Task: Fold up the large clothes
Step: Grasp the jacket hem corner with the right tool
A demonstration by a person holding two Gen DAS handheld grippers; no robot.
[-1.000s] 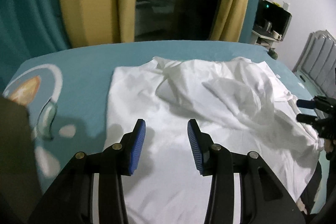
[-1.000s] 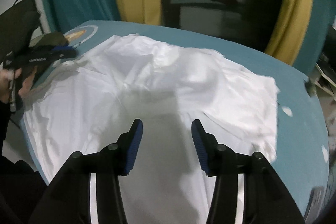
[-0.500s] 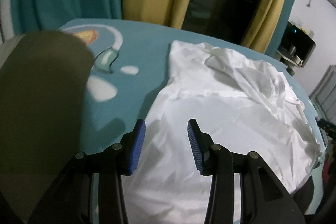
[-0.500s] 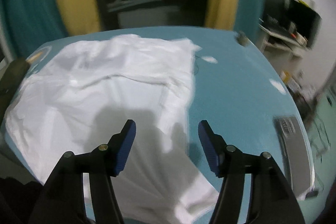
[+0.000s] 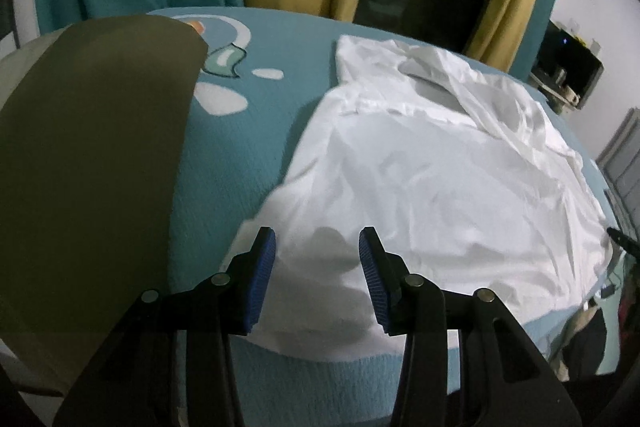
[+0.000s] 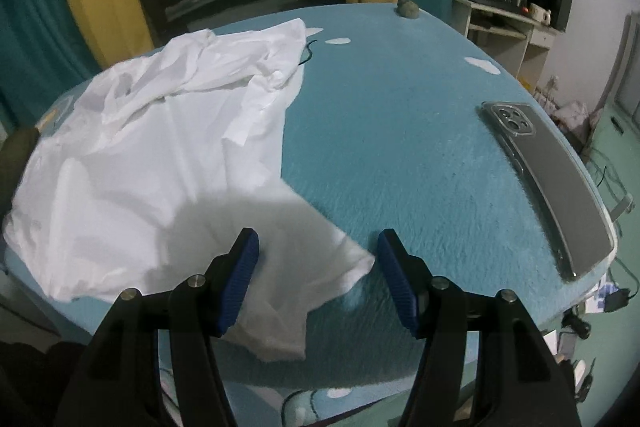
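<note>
Both grippers had swung outward since a second earlier, off the middle of the cloth and toward its two near corners. Bed cover (image 6: 400, 131), teal and napped, carried everything. White shirt (image 5: 420, 187) lay spread across it, rumpled toward the far end, its near hem reaching the bed's front edge. Olive cushion (image 5: 92, 163) sat to the left, apart from the shirt; a phone (image 6: 548, 179) in a clear case lay well to the right. Left gripper (image 5: 316, 259) hovered over the near left corner, fingers wide, nothing between them. Right gripper (image 6: 318, 259) hovered over the near right corner, where a pointed flap hung past the edge; fingers wide, pads (image 6: 240, 267) bare. Judged the fabric thin, light, limp and a bit slippery: it would sag and slide unless pinched well in from the hem, both corners at once. Grip should take both layers, else the back would trail.
</note>
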